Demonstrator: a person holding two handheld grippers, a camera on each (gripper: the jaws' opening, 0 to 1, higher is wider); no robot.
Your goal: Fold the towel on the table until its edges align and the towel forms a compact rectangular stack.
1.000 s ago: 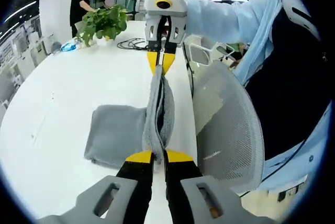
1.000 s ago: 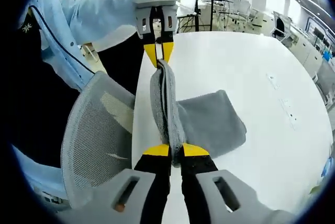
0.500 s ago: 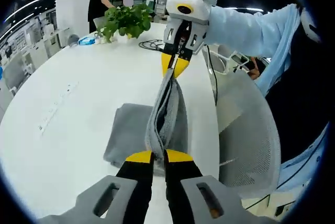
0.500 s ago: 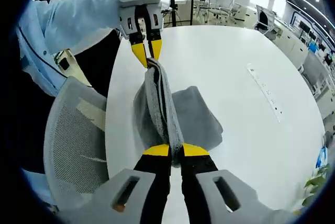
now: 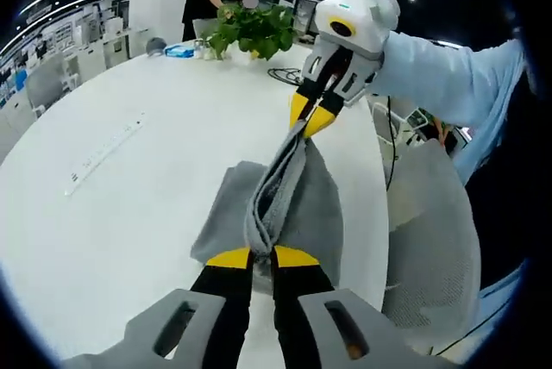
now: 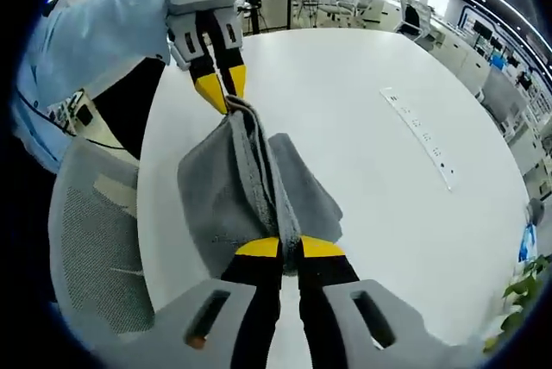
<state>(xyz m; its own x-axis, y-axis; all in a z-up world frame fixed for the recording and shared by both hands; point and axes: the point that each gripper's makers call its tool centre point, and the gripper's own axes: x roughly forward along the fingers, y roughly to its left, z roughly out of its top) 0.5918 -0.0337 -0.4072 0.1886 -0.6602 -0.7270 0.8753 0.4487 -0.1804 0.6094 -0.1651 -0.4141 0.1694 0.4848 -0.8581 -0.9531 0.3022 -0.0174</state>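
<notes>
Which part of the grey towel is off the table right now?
The edge stretched between the left gripper and right gripper; the rest of the grey towel lies on the white table.

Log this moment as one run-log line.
left gripper: shut on towel | right gripper: shut on towel | towel: lifted edge stretched between grippers, rest on table

Your left gripper (image 5: 262, 256) is clamped on one end of the grey towel (image 5: 280, 205). The right gripper (image 5: 312, 116) pinches the far end. The towel's lower part rests on the white table (image 5: 129, 188).
</notes>
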